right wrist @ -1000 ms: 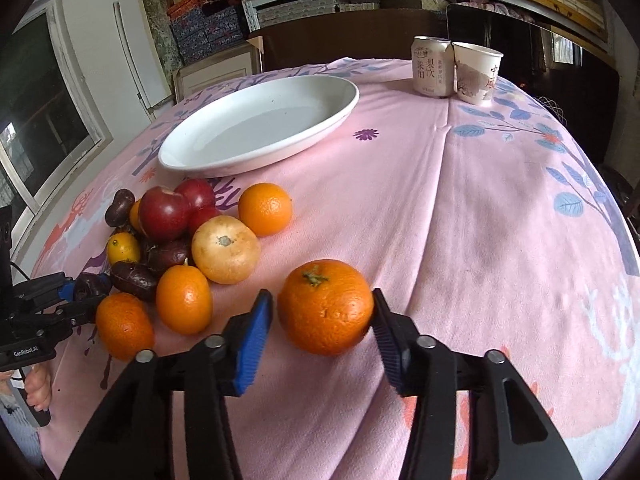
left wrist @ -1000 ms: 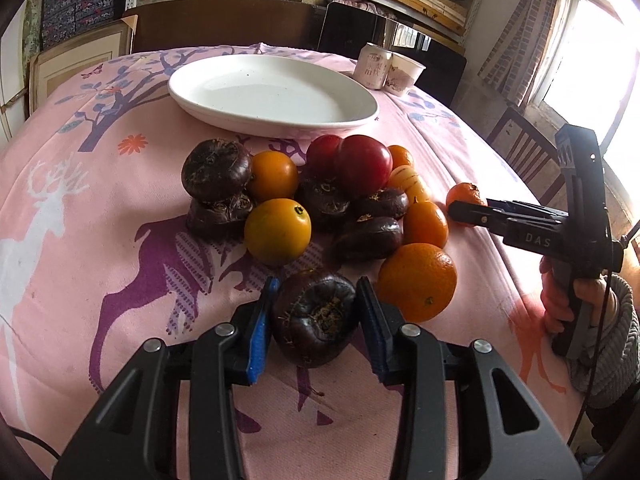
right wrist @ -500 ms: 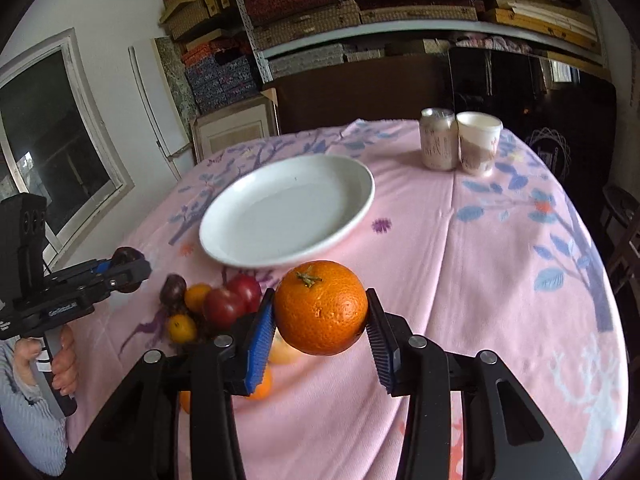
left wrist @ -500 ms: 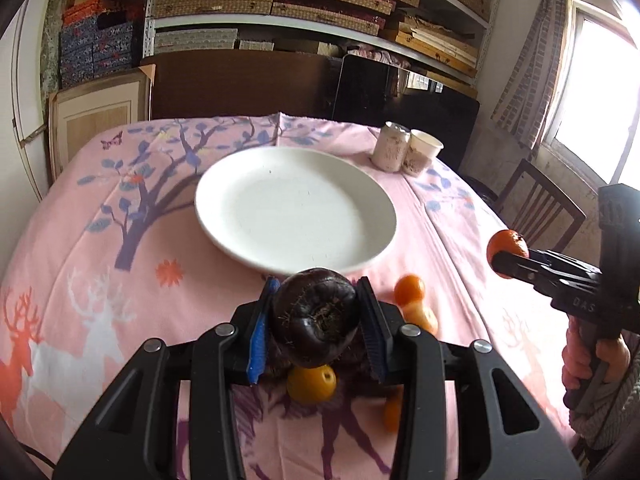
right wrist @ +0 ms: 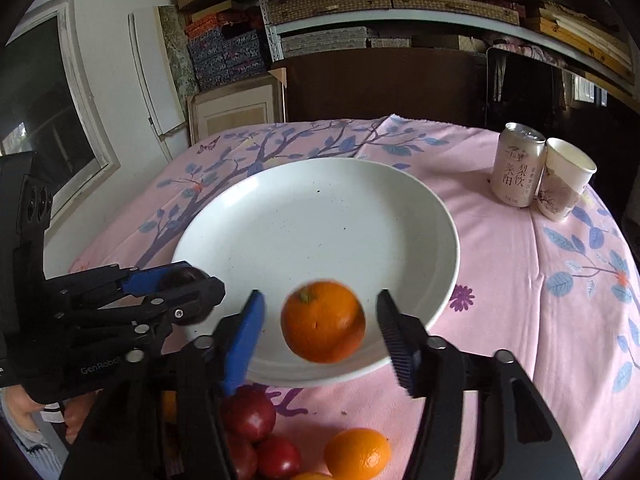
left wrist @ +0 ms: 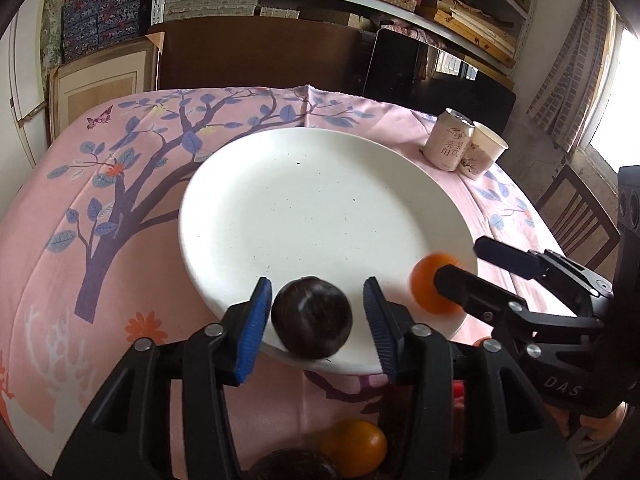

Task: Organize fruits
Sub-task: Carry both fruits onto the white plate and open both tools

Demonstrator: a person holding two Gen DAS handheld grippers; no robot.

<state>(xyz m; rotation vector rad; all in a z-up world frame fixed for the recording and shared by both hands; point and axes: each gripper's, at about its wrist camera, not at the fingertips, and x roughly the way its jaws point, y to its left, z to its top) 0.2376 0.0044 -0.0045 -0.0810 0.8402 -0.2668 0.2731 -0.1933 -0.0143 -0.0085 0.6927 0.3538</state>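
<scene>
Both grippers just opened over the white ceramic plate (left wrist: pixel 320 208): left gripper (left wrist: pixel 316 320) clear of the dark round fruit (left wrist: pixel 312 322), right gripper (right wrist: pixel 322 328) clear of the round orange (right wrist: pixel 322 326).

one white plate (right wrist: pixel 440 216), one can (right wrist: pixel 518 164), one paper cup (right wrist: pixel 566 184) — two grippers.

Both wrist cameras look steeply down, close over one shared white plate (left wrist: pixel 280 184).
</scene>
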